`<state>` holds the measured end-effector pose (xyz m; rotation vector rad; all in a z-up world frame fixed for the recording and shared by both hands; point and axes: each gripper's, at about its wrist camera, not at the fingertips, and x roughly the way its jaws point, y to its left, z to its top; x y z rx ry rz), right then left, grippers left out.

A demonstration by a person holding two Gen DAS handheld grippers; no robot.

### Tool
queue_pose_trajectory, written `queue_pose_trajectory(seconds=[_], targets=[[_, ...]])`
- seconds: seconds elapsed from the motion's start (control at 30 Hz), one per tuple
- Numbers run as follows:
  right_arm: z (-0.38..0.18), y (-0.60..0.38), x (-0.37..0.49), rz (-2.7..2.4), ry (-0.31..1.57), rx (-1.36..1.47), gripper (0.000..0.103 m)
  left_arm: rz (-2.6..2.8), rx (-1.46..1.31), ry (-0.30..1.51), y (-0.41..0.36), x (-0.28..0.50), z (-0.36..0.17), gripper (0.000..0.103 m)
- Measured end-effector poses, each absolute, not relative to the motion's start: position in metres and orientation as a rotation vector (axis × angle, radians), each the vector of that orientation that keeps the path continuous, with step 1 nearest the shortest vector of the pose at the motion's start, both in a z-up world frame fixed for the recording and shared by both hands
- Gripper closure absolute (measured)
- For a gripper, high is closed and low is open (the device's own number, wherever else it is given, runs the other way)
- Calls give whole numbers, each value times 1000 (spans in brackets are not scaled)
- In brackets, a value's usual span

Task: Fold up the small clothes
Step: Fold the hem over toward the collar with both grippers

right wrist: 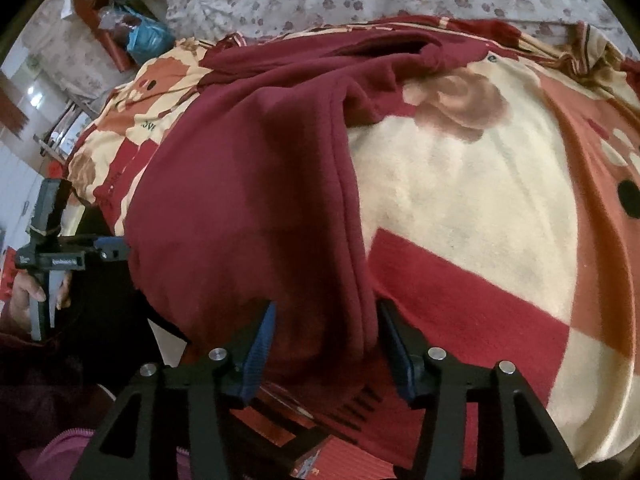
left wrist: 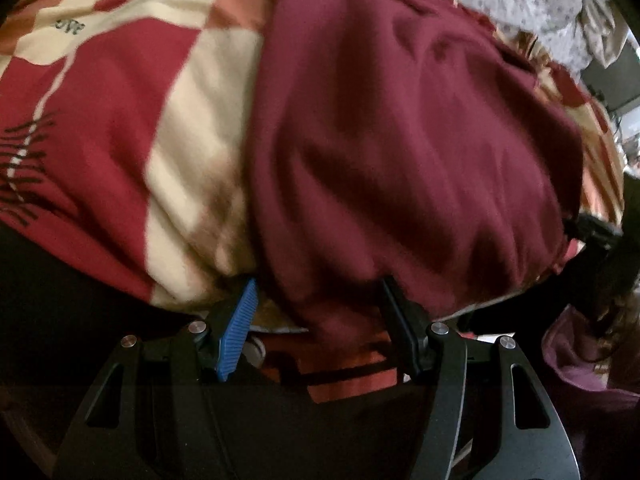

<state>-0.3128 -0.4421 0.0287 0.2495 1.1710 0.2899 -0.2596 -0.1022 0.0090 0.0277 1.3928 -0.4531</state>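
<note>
Close: both tongs agape astride maroon garment [right wrist: 248, 208] near edge; blanket [right wrist: 460, 200] beyond.

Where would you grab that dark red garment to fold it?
Probably the near hem of the dark red garment, coming from above at the bed's front edge: its long folded edge runs away from the right gripper, so both near corners are reachable.

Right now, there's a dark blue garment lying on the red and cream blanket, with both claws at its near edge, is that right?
Not quite: the garment is maroon, not dark blue, as the right wrist view shows. It does lie on the red and cream blanket, with the right claw and left claw at its near edge.
</note>
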Motion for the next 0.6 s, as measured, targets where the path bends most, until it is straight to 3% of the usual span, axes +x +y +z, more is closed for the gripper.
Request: queue_pose_trajectory(seconds=[0.3,0.37,0.4,0.43,0.6], targets=[[29,-435,-311,307,1173,239,54,-464,-40,1453,-105,-252,-4,44],[30,-431,-311,316,1172,203,60,-498,-59,1455,-103,-253,-2,67],[31,-429,-311,323,1171,189,71,-518,-77,1455,-101,-253,0,84],[32,-426,-311,337,1177,179,89,-528,-79,1445,-101,-255,3,91],[43,-424,-320,385,1219,228,94,-614,-93,1396,-94,-261,34,95]])
